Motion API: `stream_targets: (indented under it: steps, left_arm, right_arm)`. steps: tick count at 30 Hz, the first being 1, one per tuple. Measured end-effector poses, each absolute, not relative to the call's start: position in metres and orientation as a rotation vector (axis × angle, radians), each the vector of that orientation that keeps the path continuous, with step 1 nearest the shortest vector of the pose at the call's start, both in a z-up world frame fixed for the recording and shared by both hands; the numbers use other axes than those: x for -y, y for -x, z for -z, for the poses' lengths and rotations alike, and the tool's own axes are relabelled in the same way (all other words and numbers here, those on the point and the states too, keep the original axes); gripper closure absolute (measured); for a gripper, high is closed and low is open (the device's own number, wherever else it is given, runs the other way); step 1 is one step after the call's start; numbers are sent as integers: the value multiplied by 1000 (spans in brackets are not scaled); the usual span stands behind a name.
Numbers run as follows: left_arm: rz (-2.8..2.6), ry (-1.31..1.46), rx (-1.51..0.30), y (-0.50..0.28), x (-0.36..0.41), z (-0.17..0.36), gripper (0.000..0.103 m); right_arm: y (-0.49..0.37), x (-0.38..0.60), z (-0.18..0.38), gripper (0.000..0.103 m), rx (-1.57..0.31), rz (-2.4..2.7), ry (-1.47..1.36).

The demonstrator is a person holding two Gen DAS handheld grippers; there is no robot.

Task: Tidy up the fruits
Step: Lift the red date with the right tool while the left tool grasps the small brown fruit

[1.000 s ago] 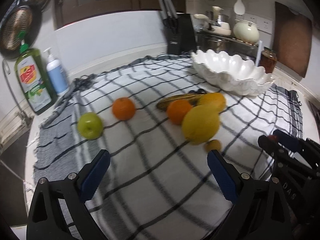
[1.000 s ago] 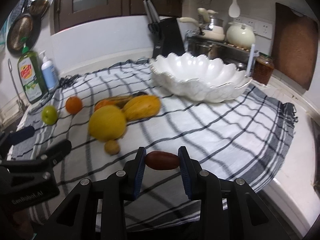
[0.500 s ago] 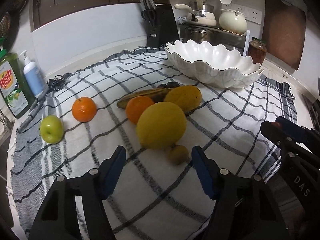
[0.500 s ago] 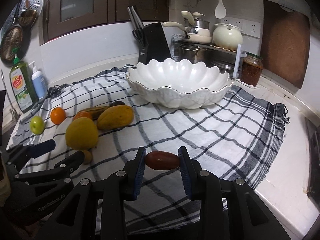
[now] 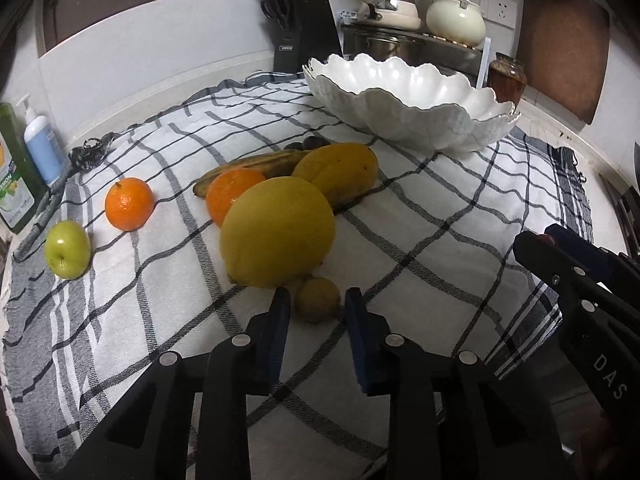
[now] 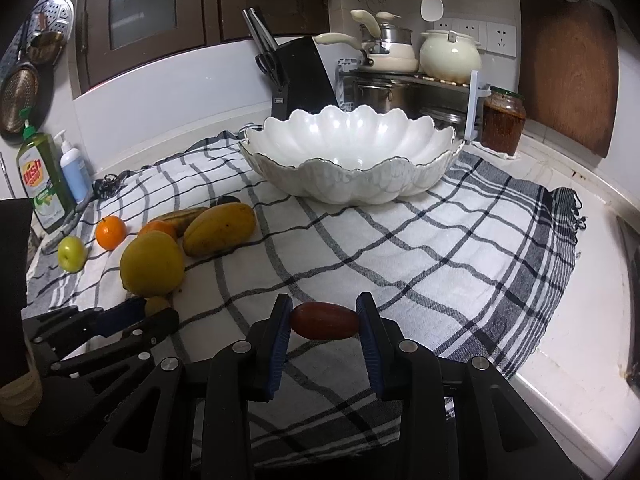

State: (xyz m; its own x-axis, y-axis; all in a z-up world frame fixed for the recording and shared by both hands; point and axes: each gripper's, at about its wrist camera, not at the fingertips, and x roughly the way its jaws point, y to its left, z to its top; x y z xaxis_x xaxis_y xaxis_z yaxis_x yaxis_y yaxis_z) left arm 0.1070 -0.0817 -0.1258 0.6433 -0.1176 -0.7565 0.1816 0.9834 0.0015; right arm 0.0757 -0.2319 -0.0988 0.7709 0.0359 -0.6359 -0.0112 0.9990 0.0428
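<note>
Covering most of a pale countertop [image 6: 576,344], a black-and-white checked cloth [image 6: 420,256] serves as the work surface; its fringed edge bunches at the far right. White scalloped bowl [image 6: 352,156] stands on the cloth toward the back, nothing visible inside it. Behind it: black knife block [image 6: 296,76], steel rack with cream pot [image 6: 450,54] and saucepan, jar of dark red preserve [image 6: 503,124], wooden board [image 6: 568,64] leaning on the wall. Dark cabinets above; green dish soap bottle [image 6: 38,180] and blue pump bottle [image 6: 74,170] at the left edge.

Fruit lies loose on the cloth, left of the bowl: green apple [image 5: 67,249], orange [image 5: 129,204] beside it, second orange [image 5: 232,196], banana [image 5: 256,166], mango [image 5: 336,172], large yellow citrus [image 5: 278,232].

Left gripper [image 5: 314,308]: jaws have just been closing around a small brown fruit [image 5: 318,298] that sits on the cloth just in front of the citrus; thin gaps show on both sides, pads not pressing.

Right gripper [image 6: 324,322]: clenched on a reddish-brown oval fruit [image 6: 324,321], held above the cloth, well short of the bowl.
</note>
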Motion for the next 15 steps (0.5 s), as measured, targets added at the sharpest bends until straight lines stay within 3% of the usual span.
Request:
stream_targets:
  steps: [2, 15]
  left_arm:
    - [171, -83, -858, -107, 82, 126, 79]
    - [172, -106, -803, -93, 81, 108, 80]
  right_arm:
    - [-76, 234, 100, 69, -694, -25, -43]
    - [-64, 234, 88, 69, -658, -21, -48]
